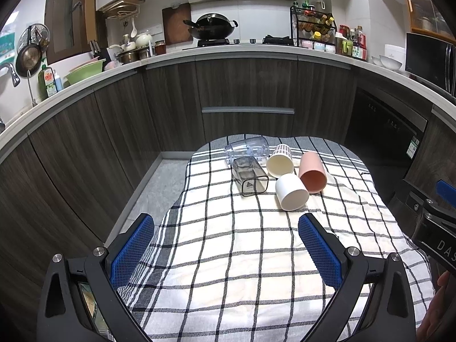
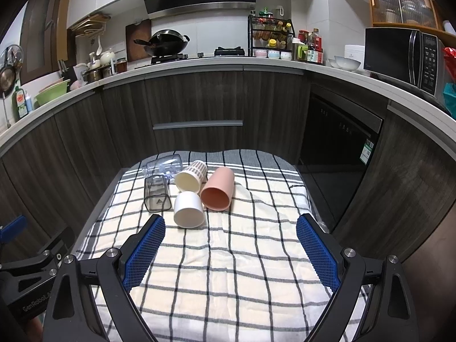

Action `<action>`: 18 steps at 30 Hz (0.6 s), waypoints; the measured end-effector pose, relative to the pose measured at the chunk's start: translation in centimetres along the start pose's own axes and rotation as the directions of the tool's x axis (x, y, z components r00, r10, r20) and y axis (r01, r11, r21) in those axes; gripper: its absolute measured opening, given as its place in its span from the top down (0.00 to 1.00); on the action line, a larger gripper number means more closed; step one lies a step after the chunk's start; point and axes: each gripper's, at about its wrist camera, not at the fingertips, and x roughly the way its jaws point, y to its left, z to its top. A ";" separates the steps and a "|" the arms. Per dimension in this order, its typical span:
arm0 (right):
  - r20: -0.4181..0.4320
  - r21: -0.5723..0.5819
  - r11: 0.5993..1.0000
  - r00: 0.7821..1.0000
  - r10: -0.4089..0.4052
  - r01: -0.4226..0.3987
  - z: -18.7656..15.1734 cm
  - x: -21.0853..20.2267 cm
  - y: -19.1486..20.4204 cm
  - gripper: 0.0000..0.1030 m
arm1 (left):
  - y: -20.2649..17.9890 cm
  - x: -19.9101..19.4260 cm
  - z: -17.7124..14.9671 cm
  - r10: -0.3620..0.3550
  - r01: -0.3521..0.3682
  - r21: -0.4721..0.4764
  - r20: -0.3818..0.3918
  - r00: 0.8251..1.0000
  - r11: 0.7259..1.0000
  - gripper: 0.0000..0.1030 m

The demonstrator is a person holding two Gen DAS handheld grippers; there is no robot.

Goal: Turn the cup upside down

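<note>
Several cups lie on their sides at the far end of a checked cloth (image 1: 228,256): a white cup (image 1: 291,191), a pink cup (image 1: 312,171), a cream cup with a dotted band (image 1: 280,160), a smoky square cup (image 1: 250,175) and a clear cup (image 1: 246,147). They also show in the right wrist view: white (image 2: 188,210), pink (image 2: 217,188), cream (image 2: 190,177), smoky (image 2: 157,193), clear (image 2: 165,164). My left gripper (image 1: 226,228) is open and empty, well short of the cups. My right gripper (image 2: 230,229) is open and empty, just short of the white cup.
The cloth (image 2: 228,270) covers a small table in a kitchen. Dark wood cabinets (image 1: 248,85) curve behind it, with a dishwasher (image 2: 339,131) at the right. The right gripper's body (image 1: 436,222) shows at the right edge of the left view.
</note>
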 end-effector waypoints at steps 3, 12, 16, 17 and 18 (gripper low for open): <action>-0.001 0.000 1.000 1.000 0.000 0.000 0.1 0.1 0.0 0.09 | 0.0 0.4 0.1 0.001 -0.001 0.004 -0.008 1.000 1.000 0.00; -0.011 -0.007 1.000 1.000 0.010 -0.010 1.0 2.0 0.1 0.09 | 0.3 2.6 0.8 0.001 -0.002 -0.022 -0.040 0.999 1.000 0.00; -0.005 -0.012 1.000 1.000 0.008 -0.008 1.7 2.9 0.2 0.09 | 0.3 3.8 1.3 -0.003 0.001 -0.030 -0.052 0.999 1.000 0.00; -0.003 -0.013 1.000 1.000 0.006 -0.007 1.9 3.1 0.2 0.09 | 0.3 4.2 1.5 -0.005 0.003 -0.035 -0.055 0.998 0.999 0.00; -0.001 -0.014 1.000 1.000 0.004 -0.004 2.1 3.4 0.2 0.09 | 0.2 4.5 1.7 -0.008 0.005 -0.039 -0.057 0.998 0.999 0.00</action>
